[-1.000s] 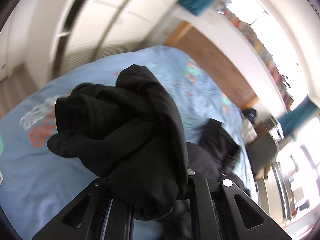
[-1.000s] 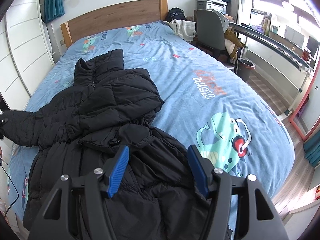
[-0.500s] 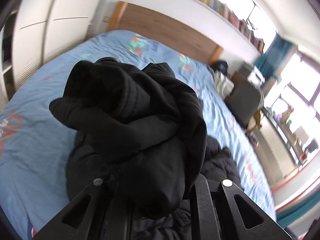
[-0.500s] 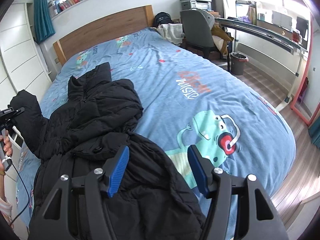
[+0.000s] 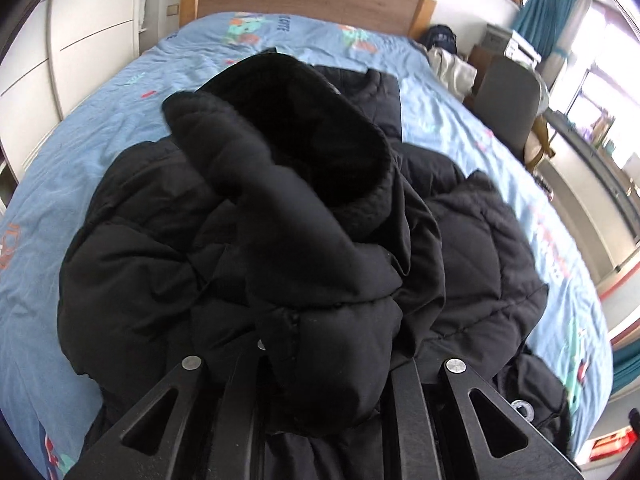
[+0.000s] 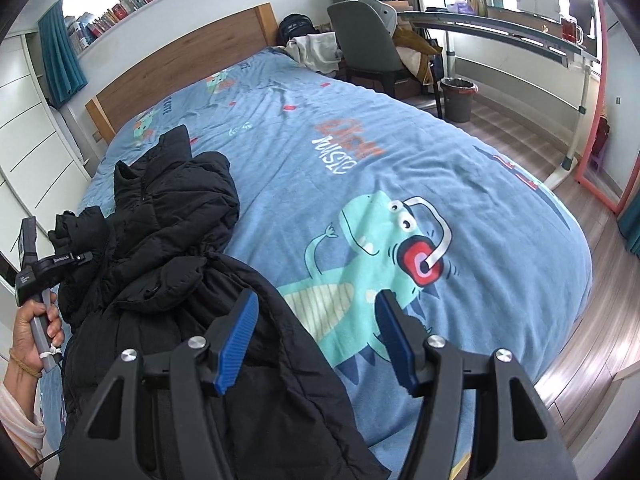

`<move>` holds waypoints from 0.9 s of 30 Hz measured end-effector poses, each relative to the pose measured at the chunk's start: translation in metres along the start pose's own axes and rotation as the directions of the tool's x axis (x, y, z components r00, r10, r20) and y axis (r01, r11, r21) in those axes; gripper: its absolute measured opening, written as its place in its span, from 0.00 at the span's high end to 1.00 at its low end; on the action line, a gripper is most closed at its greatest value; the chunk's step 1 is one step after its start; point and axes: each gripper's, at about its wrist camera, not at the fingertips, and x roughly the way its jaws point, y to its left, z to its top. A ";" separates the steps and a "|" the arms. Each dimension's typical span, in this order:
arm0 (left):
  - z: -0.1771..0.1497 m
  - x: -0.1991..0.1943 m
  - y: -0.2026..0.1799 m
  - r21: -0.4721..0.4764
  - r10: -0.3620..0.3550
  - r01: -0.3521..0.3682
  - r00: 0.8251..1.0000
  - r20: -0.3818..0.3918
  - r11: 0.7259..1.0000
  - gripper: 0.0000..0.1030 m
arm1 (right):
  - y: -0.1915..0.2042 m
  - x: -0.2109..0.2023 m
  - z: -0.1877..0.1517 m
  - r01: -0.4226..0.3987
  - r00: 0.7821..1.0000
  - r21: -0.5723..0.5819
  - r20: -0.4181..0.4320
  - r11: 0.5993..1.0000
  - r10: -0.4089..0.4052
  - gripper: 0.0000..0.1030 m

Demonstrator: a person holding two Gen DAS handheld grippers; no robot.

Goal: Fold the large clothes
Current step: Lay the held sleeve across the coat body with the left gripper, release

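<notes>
Bed [image 6: 400, 168] under clamped black coat [image 5: 280, 220]

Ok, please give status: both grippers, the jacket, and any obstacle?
Left hand-held gripper shut on black jacket sleeve. Right hand-held gripper open, empty, over the jacket hem. Black jacket lies on bed. Nothing in the way.

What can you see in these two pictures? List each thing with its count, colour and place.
jacket: one, black, on the bed's left side
sleeve: one, black, pinched in the left gripper
bed cover: one, blue, dinosaur print
headboard: one, wooden, bed's far end
chair: one, grey, beside the bed
bin: one, dark, by the desk
left gripper: one, black, shut on sleeve
right gripper: one, blue fingers, open, empty
</notes>
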 end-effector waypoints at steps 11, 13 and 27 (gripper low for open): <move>-0.005 0.002 -0.012 0.039 -0.028 0.029 0.999 -0.026 0.999 0.56 | -0.013 0.004 -0.008 -0.011 1.000 0.022 -0.017 1.000 0.012 0.42; -0.008 0.000 -0.013 0.043 -0.049 0.050 0.998 -0.026 0.998 0.53 | -0.012 0.004 -0.008 -0.014 1.000 0.021 -0.018 1.000 0.014 0.42; -0.019 -0.046 0.007 0.048 -0.100 0.098 0.994 0.045 0.994 0.43 | 0.023 0.003 -0.008 -0.046 0.999 -0.064 -0.021 0.997 0.045 0.42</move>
